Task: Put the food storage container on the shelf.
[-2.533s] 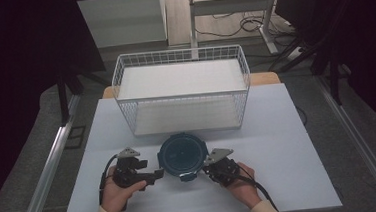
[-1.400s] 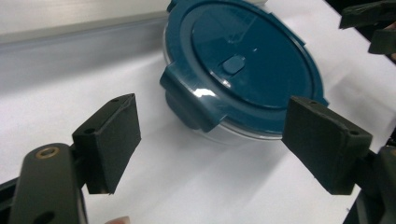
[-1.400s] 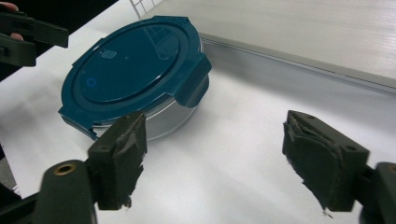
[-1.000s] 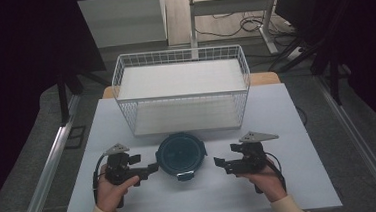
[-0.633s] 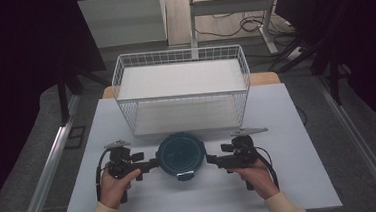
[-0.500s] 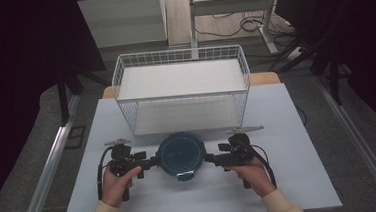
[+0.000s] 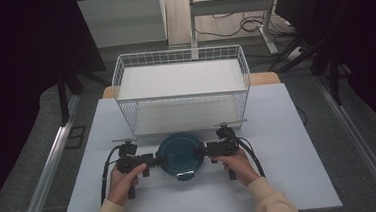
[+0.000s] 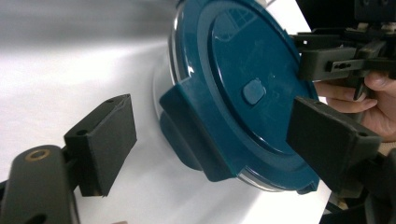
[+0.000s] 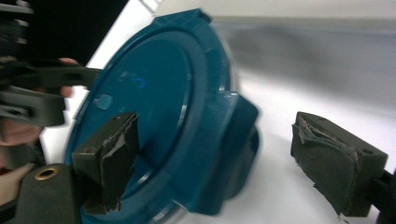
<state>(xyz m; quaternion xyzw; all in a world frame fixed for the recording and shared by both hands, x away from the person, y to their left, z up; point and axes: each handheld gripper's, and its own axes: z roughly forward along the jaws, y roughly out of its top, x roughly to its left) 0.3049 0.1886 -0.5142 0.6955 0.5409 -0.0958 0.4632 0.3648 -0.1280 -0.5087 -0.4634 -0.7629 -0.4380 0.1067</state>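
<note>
Two hand-held grippers flank a round teal-lidded container (image 7: pixel 180 155) sitting flat near the front of the white table (image 7: pixel 289 144), just before the wire basket (image 7: pixel 182 94). Left gripper (image 7: pixel 155 160) and right gripper (image 7: pixel 199 151) each straddle a side latch tab, jaws wide, the left's just closing slightly, gripping nothing yet. Uneven squeezing could skid or tip it. Lid faces up; being round, it has no long axis.

A flat white rectangular table (image 7: pixel 288 129) carries a round dark-blue plastic lidded container (image 7: pixel 180 154) lying directly between the two hand-held grippers, and an empty white wire-mesh basket (image 7: pixel 183 104) standing just beyond them.
</note>
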